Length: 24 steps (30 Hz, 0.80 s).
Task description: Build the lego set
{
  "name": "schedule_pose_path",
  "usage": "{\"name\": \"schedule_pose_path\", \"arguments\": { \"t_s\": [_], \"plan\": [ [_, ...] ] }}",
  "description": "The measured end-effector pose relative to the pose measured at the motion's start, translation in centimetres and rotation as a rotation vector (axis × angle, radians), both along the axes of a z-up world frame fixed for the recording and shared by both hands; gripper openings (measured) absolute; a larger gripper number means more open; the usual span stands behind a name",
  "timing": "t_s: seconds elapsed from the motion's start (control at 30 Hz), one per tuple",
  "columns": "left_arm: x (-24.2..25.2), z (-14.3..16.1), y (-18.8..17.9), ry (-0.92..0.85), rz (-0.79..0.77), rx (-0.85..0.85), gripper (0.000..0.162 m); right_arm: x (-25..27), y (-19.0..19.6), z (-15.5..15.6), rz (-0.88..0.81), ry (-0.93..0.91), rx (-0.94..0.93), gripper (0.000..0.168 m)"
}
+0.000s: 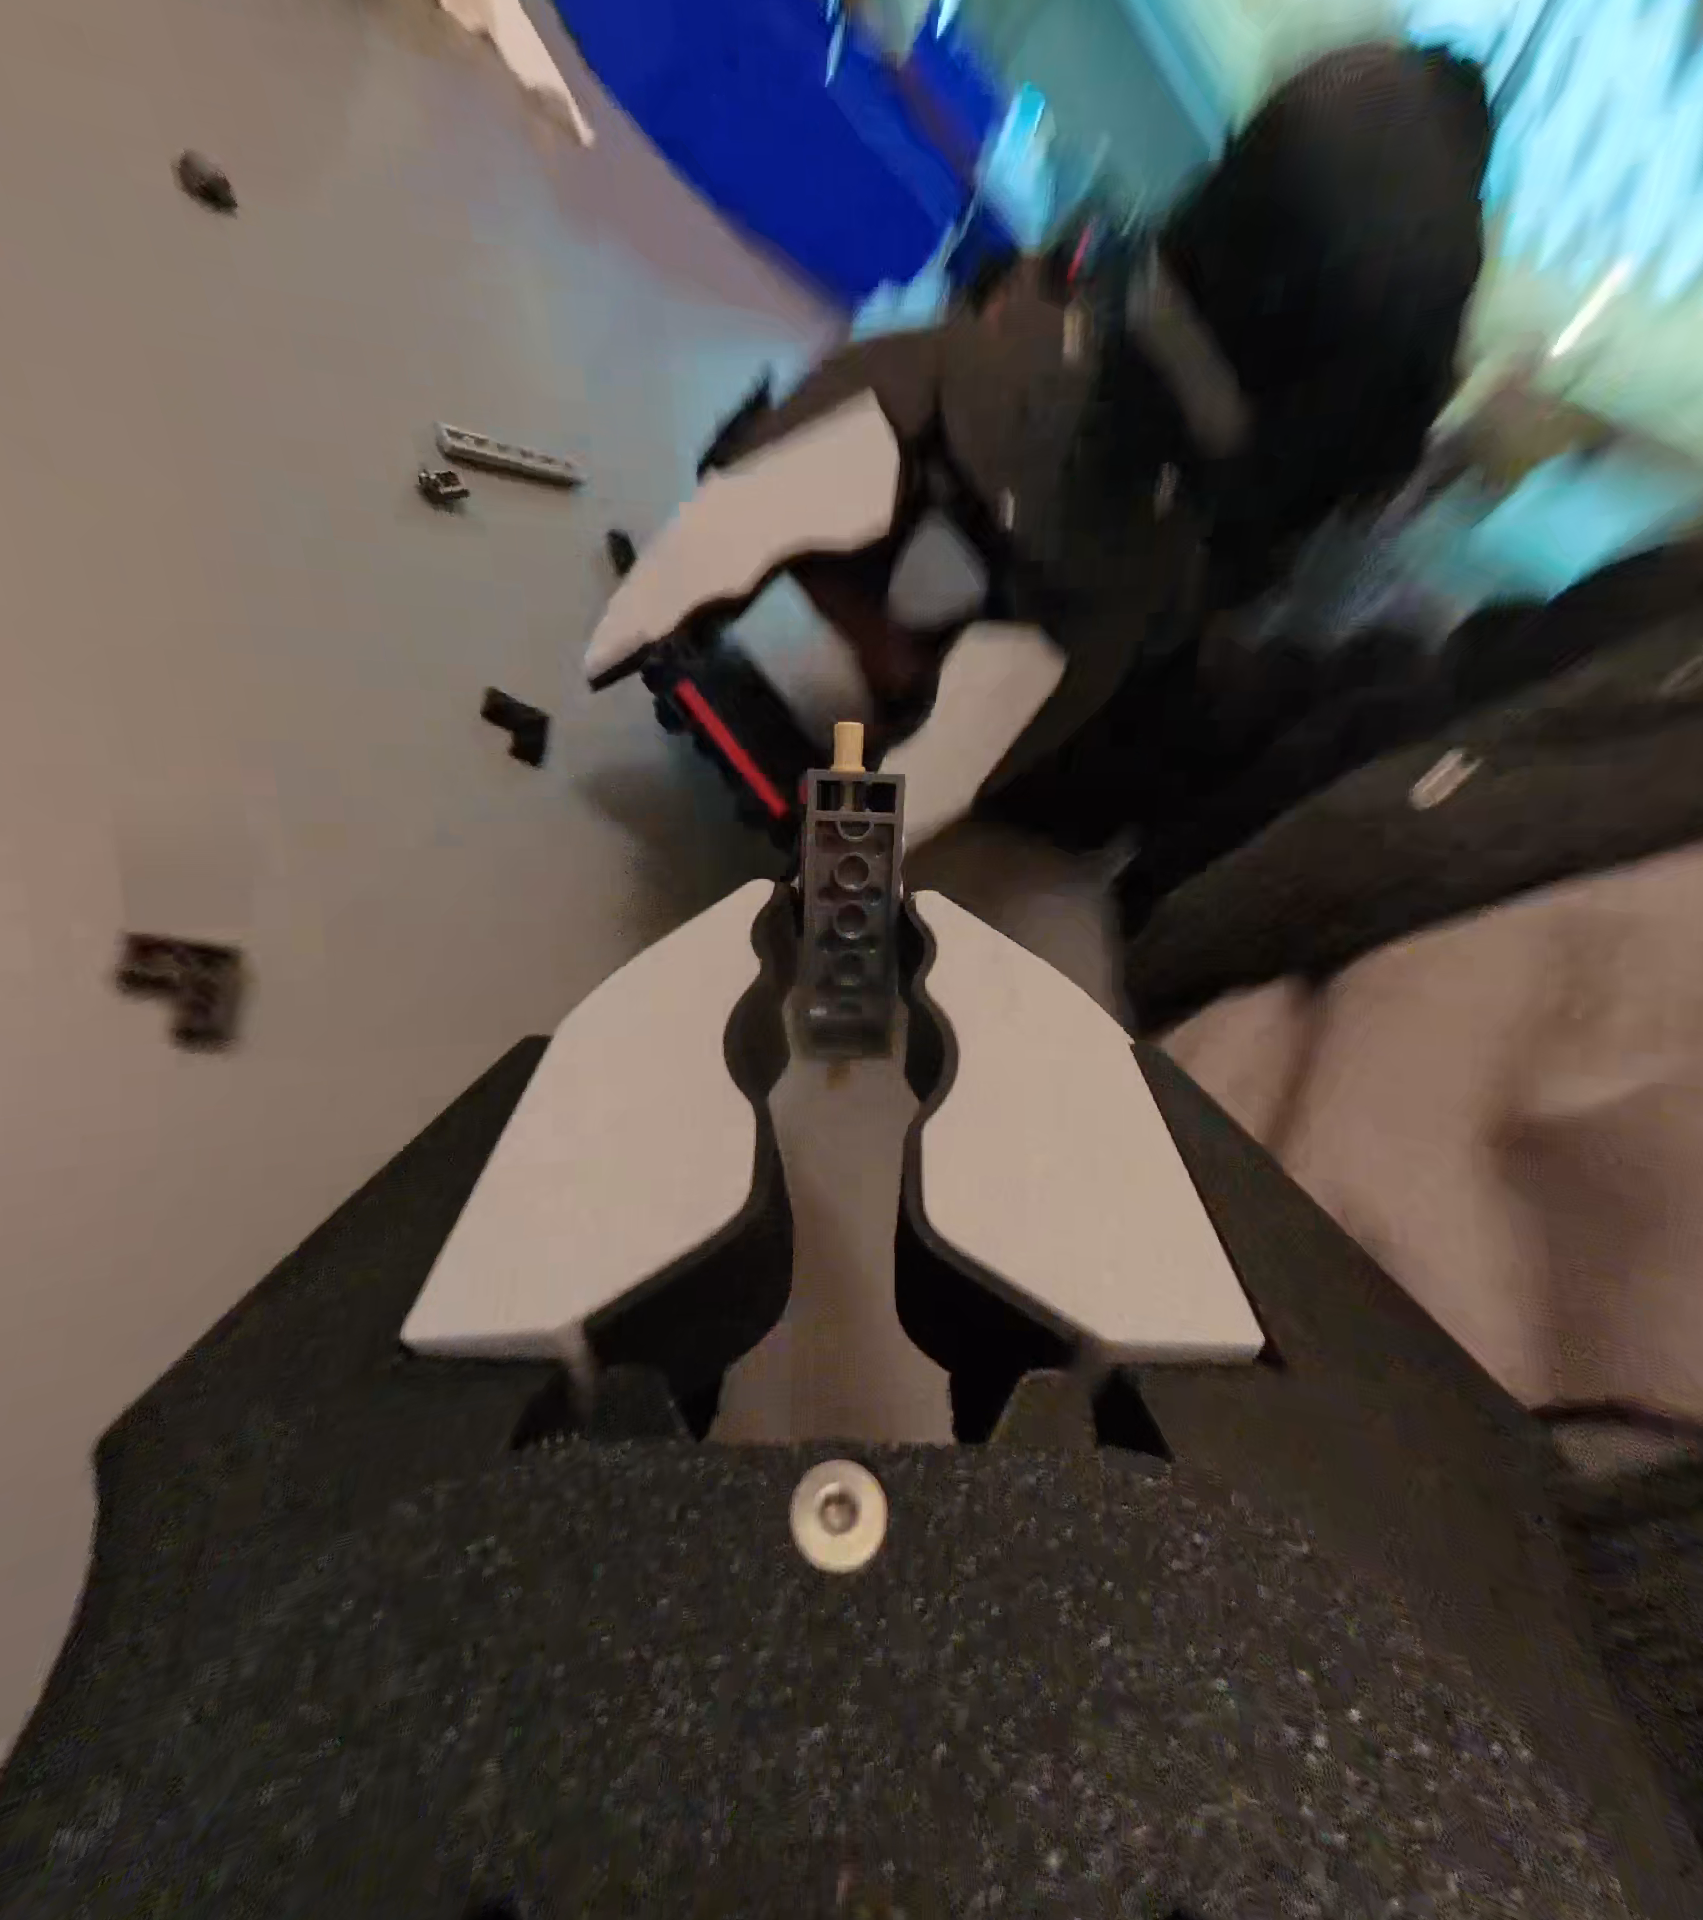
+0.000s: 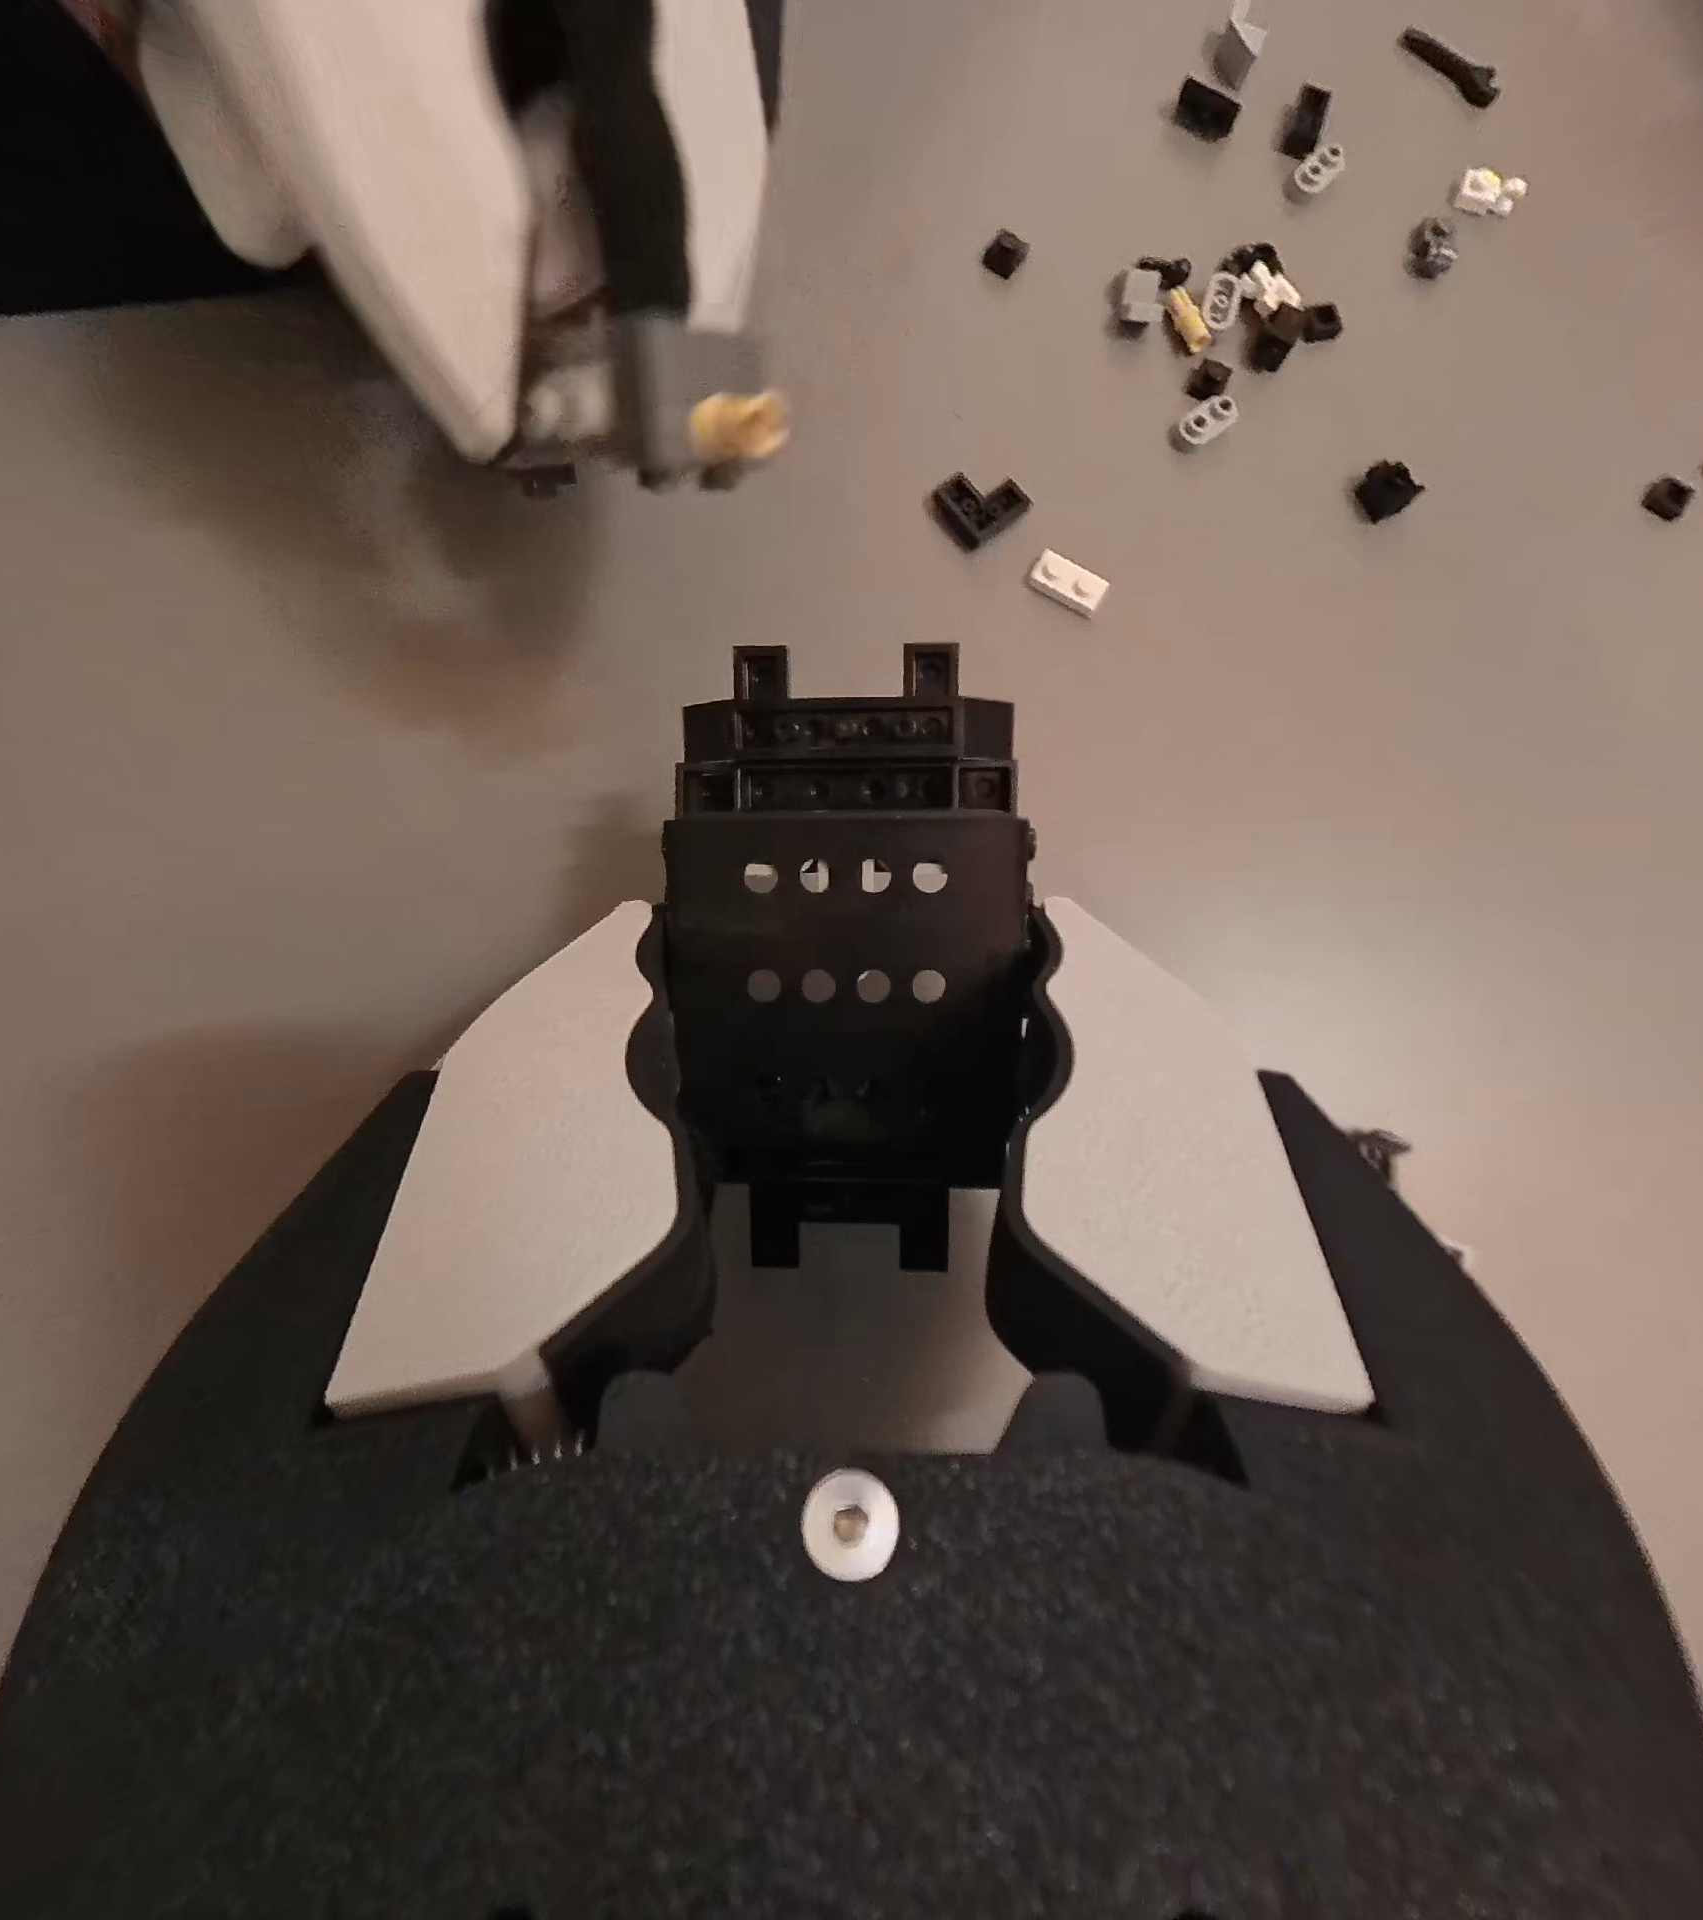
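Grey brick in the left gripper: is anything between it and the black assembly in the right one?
Nothing visible. The grey brick and the black assembly are apart, with only bare table showing between them.

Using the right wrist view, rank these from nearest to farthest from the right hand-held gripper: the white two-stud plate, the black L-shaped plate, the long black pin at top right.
From the right hand-held gripper:
1. White two-stud plate, just ahead, slightly right.
2. Black L-shaped plate, just beyond it.
3. Long black pin, far top right.
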<state>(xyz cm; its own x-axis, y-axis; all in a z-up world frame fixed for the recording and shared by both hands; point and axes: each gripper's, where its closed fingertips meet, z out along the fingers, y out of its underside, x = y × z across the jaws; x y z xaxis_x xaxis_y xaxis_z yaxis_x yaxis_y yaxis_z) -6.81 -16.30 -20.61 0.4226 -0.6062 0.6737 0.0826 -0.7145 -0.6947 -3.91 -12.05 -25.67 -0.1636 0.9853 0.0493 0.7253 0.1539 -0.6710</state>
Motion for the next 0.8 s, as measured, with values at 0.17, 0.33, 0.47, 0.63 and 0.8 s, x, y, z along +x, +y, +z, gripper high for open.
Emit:
{"name": "schedule_pose_path", "arguments": {
  "t_s": [0.17,0.33,0.47,0.63,0.8],
  "plan": [
    [0.4,-3.1,-1.8,0.765,-0.356,0.495,0.018,1.1,0.9,-0.4,0.001,-0.047,-0.003,0.064],
    [-0.3,-4.8,-3.6,1.141,-0.873,0.846,0.018,1.8,1.1,-0.7,0.015,-0.08,0.001,0.064],
    [-0.9,-6.6,-4.6,1.237,-1.263,1.037,0.018,2.0,1.1,-0.7,0.022,-0.084,0.003,0.064],
    [-1.0,-6.7,-3.5,1.285,-1.355,1.1,0.037,2.2,1.0,-0.4,0.026,-0.072,-0.006,0.064],
    [-1.6,-4.1,-2.7,1.149,-0.865,0.696,0.067,2.2,0.5,-0.6,0.043,-0.071,-0.016,0.064]
  ]
}}
